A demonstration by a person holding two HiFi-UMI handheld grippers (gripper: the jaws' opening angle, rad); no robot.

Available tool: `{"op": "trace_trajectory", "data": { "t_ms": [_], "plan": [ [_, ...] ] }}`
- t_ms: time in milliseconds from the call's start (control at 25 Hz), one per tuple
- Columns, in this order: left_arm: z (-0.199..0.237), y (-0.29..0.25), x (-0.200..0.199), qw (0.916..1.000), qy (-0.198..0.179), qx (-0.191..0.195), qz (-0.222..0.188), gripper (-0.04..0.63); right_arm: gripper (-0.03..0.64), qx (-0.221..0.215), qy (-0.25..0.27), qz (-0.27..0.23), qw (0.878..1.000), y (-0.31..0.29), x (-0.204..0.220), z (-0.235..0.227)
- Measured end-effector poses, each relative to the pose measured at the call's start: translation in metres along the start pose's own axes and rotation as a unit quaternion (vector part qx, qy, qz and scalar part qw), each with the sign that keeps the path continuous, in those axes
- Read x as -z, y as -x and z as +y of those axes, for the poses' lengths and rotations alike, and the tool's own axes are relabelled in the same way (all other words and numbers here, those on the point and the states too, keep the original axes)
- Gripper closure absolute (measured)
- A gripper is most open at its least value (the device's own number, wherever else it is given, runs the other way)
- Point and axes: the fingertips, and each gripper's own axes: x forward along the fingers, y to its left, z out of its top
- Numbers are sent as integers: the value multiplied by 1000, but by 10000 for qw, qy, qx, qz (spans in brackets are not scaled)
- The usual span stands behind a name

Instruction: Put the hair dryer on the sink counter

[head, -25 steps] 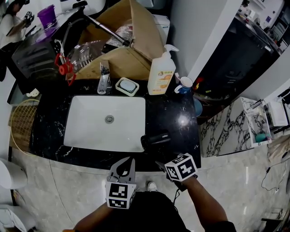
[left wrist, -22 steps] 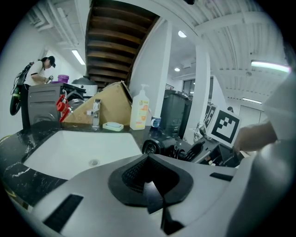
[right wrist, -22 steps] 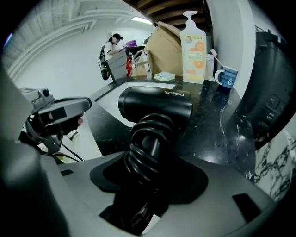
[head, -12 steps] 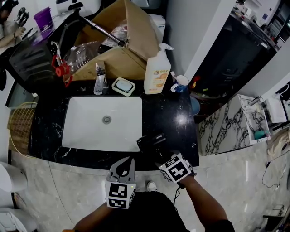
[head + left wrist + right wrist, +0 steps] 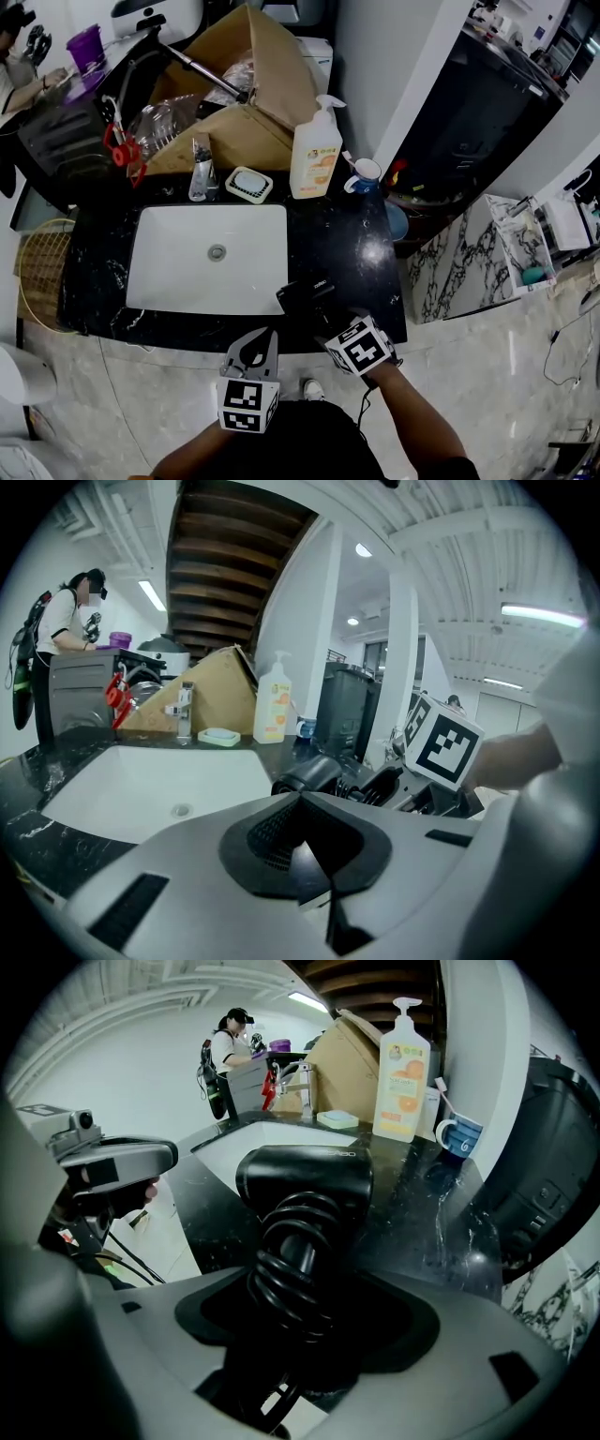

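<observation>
Right gripper (image 5: 328, 324) has just opened, loose round the hair dryer (image 5: 302, 292) near the counter (image 5: 367, 281) edge; left gripper (image 5: 263, 336) clenched empty.

Your left tool (image 5: 309, 878) fills the near edge, jaws together, nothing btw them. Just beyond it the black hair dryer (image 5: 314, 772) lies on the dark counter (image 5: 37, 794), right of the white basin (image 5: 159, 785). Your right tool (image 5: 389, 787) sits at the dryer's right end, jaws just been opening w/ that end btw them. Far side: faucet (image 5: 185, 710), soap dish (image 5: 217, 736), pump bottle (image 5: 273, 703).
</observation>
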Motion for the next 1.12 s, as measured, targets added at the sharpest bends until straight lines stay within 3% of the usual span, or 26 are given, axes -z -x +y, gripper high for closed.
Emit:
{"op": "trace_trajectory", "data": {
  "t_ms": [280,600,1040,1120],
  "plan": [
    [-2,0,0,10000,44,-81,-28,588,287,17,-282,-605,9978,35,-10,-6],
    [-29,7,-5,9994,41,-347,-73,588,307,130,-646,-1716,9830,84,-8,-6],
    [-103,31,8,9944,120,-1044,-87,588,559,180,-385,-2672,9627,132,32,-11],
    [-114,38,14,9934,142,-1140,-75,588,577,94,-328,-2722,9616,134,39,-9]
  ]
}}
